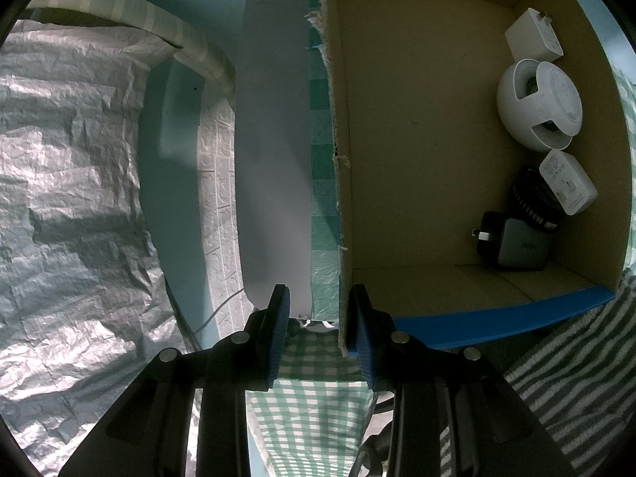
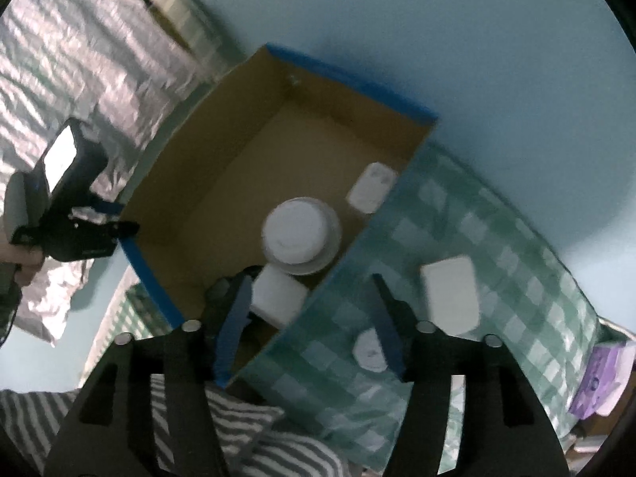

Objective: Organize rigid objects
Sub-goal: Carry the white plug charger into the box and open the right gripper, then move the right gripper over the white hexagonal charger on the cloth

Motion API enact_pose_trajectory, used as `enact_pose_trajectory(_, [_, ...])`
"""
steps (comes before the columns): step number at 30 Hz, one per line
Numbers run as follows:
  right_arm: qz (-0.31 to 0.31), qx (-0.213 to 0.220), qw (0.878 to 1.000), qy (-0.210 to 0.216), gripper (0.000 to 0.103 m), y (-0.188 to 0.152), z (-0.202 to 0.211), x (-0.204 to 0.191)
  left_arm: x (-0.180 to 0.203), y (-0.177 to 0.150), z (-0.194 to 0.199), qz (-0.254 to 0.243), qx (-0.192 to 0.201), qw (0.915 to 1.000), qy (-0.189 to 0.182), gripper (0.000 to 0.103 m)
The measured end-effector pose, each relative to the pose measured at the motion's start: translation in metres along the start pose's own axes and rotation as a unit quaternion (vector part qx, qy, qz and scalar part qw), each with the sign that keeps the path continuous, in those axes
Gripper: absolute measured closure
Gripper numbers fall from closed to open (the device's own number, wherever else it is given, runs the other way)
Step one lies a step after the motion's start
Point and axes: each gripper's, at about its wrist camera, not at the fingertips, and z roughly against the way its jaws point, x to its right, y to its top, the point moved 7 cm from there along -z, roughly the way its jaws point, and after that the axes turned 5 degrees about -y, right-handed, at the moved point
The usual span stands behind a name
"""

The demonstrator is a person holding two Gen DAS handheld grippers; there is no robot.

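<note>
An open cardboard box (image 1: 417, 119) with a blue rim holds several chargers along one wall: a white plug adapter (image 1: 534, 35), a round white holder (image 1: 538, 107), another white adapter (image 1: 568, 187), a black ridged piece (image 1: 532, 202) and a grey charger (image 1: 516, 246). My left gripper (image 1: 320, 290) straddles the box's side wall at its near corner. The wall lies against the right pad, with a gap to the left pad. My right gripper (image 2: 312, 278) hangs open above the box (image 2: 238, 183), over a white cube adapter (image 2: 278, 298) beside the round holder (image 2: 302, 234). Nothing is between its pads.
On the green checked cloth (image 2: 516, 238) beside the box lie a white block (image 2: 451, 298) and a small white piece (image 2: 369, 351). A purple pack (image 2: 600, 385) sits at the far right. A striped towel (image 1: 576, 377) and crinkled silver sheet (image 1: 71, 159) flank the box.
</note>
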Motion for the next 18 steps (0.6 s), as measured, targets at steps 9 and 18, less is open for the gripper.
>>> enact_pose_trajectory(9, [-0.055, -0.053, 0.996, -0.037, 0.037, -0.031, -0.014, 0.071, -0.003, 0.001, -0.001, -0.002, -0.002, 1.0000, -0.001, 0.070])
enact_pose_trajectory(18, [-0.125, -0.120, 0.985, -0.006, 0.037, -0.067, -0.058, 0.082, -0.002, 0.002, -0.001, -0.001, -0.003, 1.0000, -0.002, 0.070])
